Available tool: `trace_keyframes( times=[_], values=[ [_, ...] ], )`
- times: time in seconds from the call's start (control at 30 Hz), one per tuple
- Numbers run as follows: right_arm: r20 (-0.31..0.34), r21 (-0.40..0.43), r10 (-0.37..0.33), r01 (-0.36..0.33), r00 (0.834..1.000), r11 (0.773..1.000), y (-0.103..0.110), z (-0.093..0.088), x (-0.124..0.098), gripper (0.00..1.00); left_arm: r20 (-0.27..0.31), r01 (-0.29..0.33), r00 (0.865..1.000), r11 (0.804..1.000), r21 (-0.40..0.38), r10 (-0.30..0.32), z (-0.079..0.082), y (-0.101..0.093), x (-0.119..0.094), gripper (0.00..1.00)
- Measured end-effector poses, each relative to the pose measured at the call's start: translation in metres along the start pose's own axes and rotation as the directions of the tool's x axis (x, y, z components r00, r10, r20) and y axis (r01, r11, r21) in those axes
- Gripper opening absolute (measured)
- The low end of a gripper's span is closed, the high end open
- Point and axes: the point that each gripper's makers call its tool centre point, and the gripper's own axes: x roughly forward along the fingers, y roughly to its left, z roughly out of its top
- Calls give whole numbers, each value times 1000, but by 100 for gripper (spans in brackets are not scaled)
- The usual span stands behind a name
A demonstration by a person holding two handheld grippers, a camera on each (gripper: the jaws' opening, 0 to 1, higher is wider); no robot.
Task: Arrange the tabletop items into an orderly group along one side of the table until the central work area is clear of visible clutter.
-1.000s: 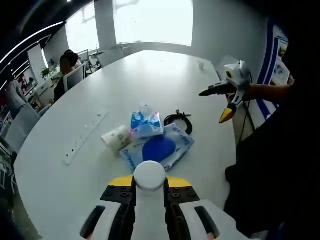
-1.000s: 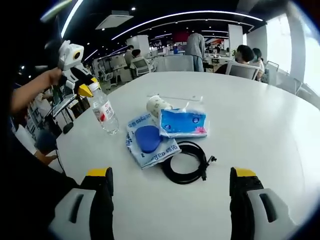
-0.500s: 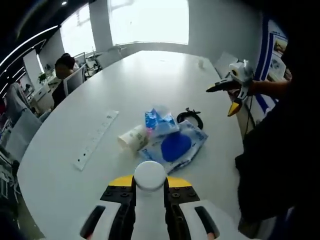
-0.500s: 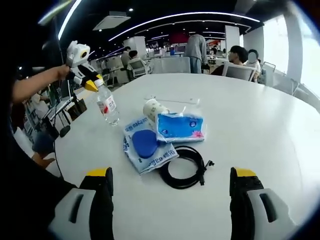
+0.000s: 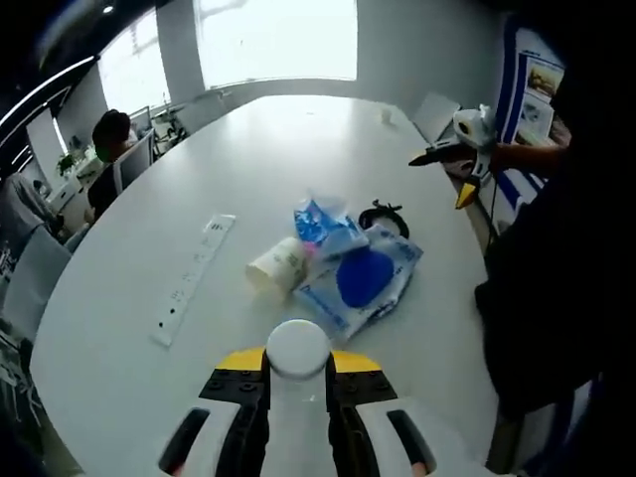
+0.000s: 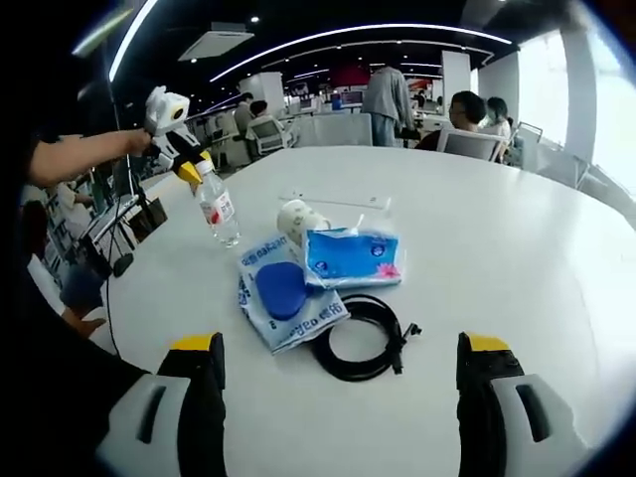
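Note:
My left gripper [image 5: 298, 362] is shut on a clear water bottle with a white cap [image 5: 298, 347]. In the right gripper view the left gripper [image 6: 185, 162] holds that bottle [image 6: 218, 208] by its neck, upright, near the table's left edge. In mid-table lie a paper cup on its side [image 5: 278, 266], a blue tissue pack [image 5: 329, 228], a blue-and-white bag [image 5: 364, 284] and a coiled black cable [image 5: 384, 216]. My right gripper [image 6: 340, 350] stands wide open with nothing in it, just short of the cable [image 6: 362, 337]. It also hangs at the table's far right edge [image 5: 444, 171].
A white power strip [image 5: 191, 281] lies left of the pile, and beyond the cup [image 6: 298, 217] in the right gripper view. The round white table [image 5: 298, 139] is bare beyond it. People sit at desks with chairs [image 6: 482, 141] past the far edge. A dark-clothed body [image 5: 556, 278] stands at the right.
The left gripper's camera has pulled back and swung, so the pile sits further off and more to the right. In the right gripper view the bottle has edged further away. The right jaws stay open.

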Motion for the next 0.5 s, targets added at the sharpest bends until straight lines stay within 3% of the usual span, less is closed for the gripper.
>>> trace_keyframes(
  times=[0.5],
  values=[
    [-23, 6, -11, 11, 1000, 1000, 0, -2, 5, 93, -16, 81, 997, 996, 42, -80, -5, 22, 3, 18]
  ],
)
